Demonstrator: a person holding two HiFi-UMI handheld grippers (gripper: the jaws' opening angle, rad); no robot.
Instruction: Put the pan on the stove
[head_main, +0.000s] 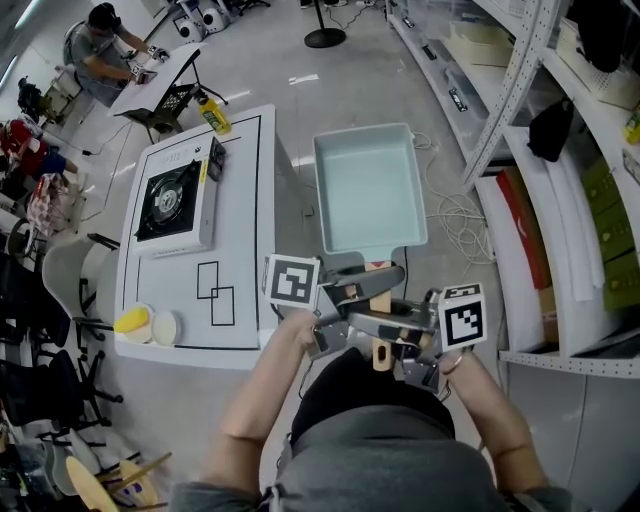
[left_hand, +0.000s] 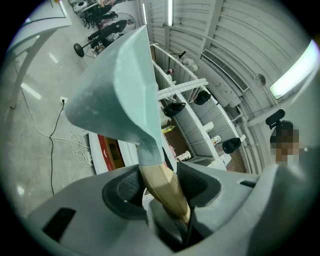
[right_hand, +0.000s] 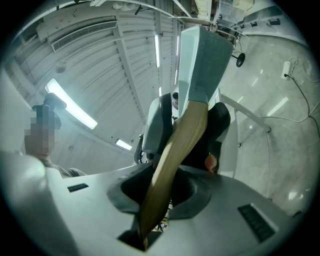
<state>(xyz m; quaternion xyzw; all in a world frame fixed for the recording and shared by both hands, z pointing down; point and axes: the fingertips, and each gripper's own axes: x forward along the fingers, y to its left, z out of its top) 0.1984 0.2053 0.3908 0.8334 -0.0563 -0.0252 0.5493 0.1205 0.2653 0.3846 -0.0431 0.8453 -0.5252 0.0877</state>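
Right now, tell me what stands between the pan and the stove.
Nothing visible does. The pan hangs to the right of the table, whose top between it and the stove is bare. The burner is free.

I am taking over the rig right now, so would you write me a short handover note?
Grippers: the left gripper is shut on the pan's wooden handle. The handle also runs between the jaws of the right gripper; I cannot tell whether its pads press.
Things: the pan is in the air off the right edge of the table. The stove sits on the table's left part, its burner bare.
Done: pan lifted.
Left: carry it over and set it on the stove.
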